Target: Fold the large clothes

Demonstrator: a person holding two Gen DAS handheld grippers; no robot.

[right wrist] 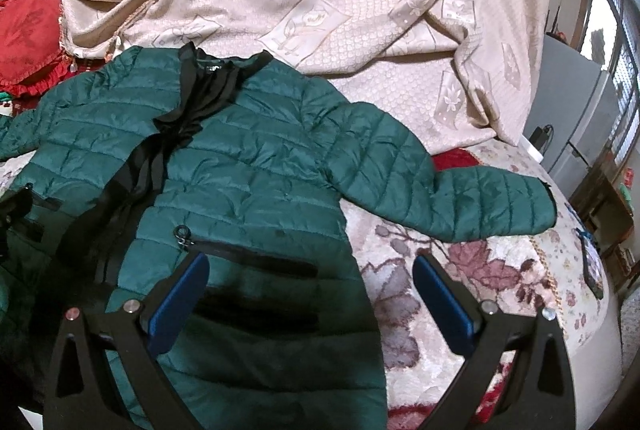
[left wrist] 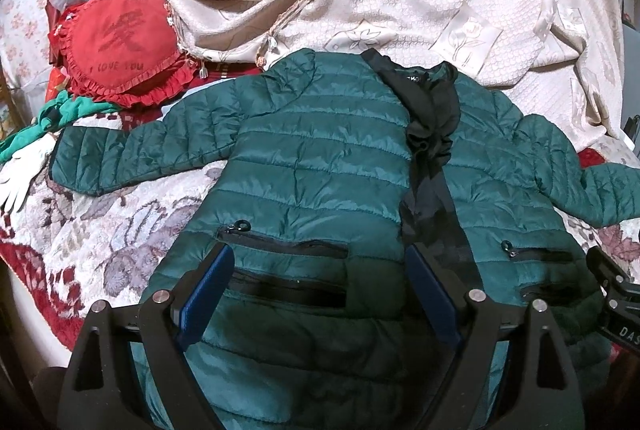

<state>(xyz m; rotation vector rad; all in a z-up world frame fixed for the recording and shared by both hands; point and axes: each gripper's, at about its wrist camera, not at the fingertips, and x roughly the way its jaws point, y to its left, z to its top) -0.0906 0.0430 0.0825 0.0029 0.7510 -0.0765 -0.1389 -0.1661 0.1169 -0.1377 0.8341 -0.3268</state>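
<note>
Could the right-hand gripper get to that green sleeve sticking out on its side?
Probably yes. The right gripper hangs open over the jacket hem, and the right sleeve lies flat on the floral blanket just ahead, with nothing lying on it or between them.

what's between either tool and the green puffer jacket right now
Nothing visible. The green quilted puffer jacket lies spread flat on the floral bedspread, with the open left tool and open right tool directly above its hem and pockets.
</note>
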